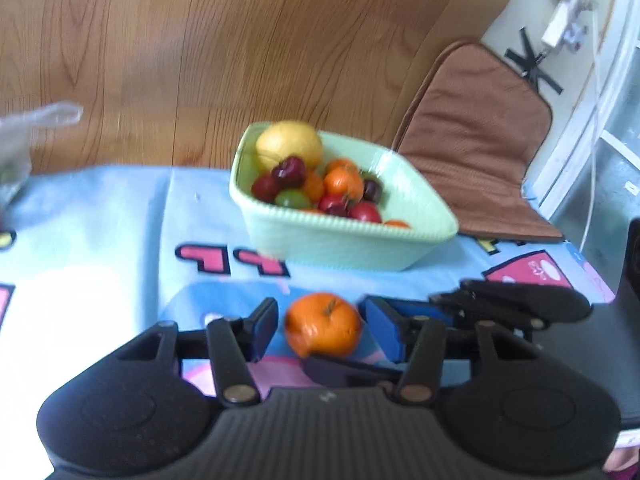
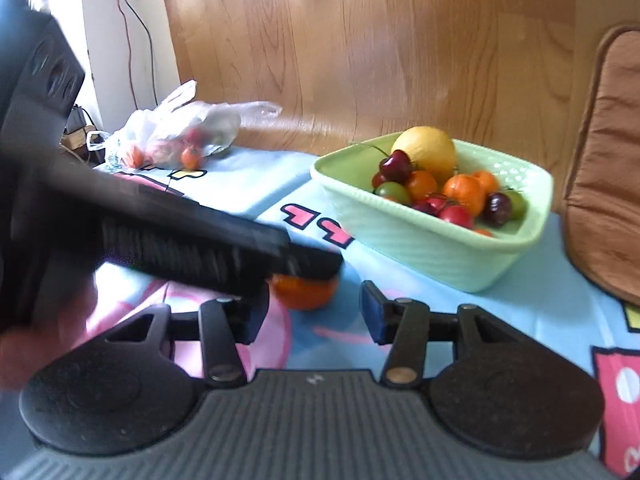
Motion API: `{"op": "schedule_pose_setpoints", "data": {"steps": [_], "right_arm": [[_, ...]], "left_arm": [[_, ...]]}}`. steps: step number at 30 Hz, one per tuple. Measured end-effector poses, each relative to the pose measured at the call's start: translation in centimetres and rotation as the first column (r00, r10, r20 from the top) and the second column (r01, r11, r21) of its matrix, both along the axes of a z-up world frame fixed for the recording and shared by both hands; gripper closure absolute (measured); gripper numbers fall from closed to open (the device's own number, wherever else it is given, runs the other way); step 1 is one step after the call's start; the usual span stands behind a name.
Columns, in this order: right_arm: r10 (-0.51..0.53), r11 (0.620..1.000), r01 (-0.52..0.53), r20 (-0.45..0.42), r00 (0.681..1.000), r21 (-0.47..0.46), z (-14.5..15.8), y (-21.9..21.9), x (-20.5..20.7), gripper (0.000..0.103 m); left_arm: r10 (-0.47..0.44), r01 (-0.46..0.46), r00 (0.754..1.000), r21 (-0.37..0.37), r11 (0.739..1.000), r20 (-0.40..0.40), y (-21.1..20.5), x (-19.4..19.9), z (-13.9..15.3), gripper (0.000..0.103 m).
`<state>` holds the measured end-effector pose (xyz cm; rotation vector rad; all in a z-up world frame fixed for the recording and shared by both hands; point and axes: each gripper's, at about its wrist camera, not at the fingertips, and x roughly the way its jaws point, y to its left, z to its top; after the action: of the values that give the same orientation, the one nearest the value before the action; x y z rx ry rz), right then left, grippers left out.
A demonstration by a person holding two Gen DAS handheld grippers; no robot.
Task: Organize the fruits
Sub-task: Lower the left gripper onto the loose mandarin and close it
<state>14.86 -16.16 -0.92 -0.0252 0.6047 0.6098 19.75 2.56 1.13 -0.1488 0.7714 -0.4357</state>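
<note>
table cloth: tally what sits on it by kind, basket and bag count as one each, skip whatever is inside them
basket: 1
plastic bag: 1
loose orange: 1
total: 3

Prob. a home dining spot: wood floor (image 1: 200,60), brown chair cushion (image 1: 476,140), kids' cartoon tablecloth (image 1: 120,220), green fruit basket (image 2: 420,236), plastic grocery bag (image 2: 180,128); frames blurry.

Orange (image 1: 323,325) by fruit-filled basket (image 1: 344,246)
</note>
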Motion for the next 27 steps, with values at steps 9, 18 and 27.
{"op": "schedule_pose_setpoints", "data": {"steps": [9, 18, 27], "right_arm": [[-0.017, 1.0, 0.017, 0.012, 1.0, -0.008, 0.3, -0.1, -3.9, 0.055], [-0.086, 0.996, 0.085, 0.019, 0.996, 0.006, -0.7, -2.5, -13.8, 0.055], [-0.125, 0.992, 0.124, 0.041, 0.991, 0.015, -1.3, -3.1, -18.4, 0.055]], "left_arm": [[-0.004, 0.004, 1.0, -0.03, 1.0, -0.004, -1.0, -5.4, 0.9, 0.06], [-0.057, 0.056, 0.998, -0.058, 0.997, -0.016, -3.2, -14.9, -0.1, 0.06], [-0.087, 0.088, 0.996, -0.029, 0.996, 0.035, -4.1, -19.9, -0.3, 0.06]]}}
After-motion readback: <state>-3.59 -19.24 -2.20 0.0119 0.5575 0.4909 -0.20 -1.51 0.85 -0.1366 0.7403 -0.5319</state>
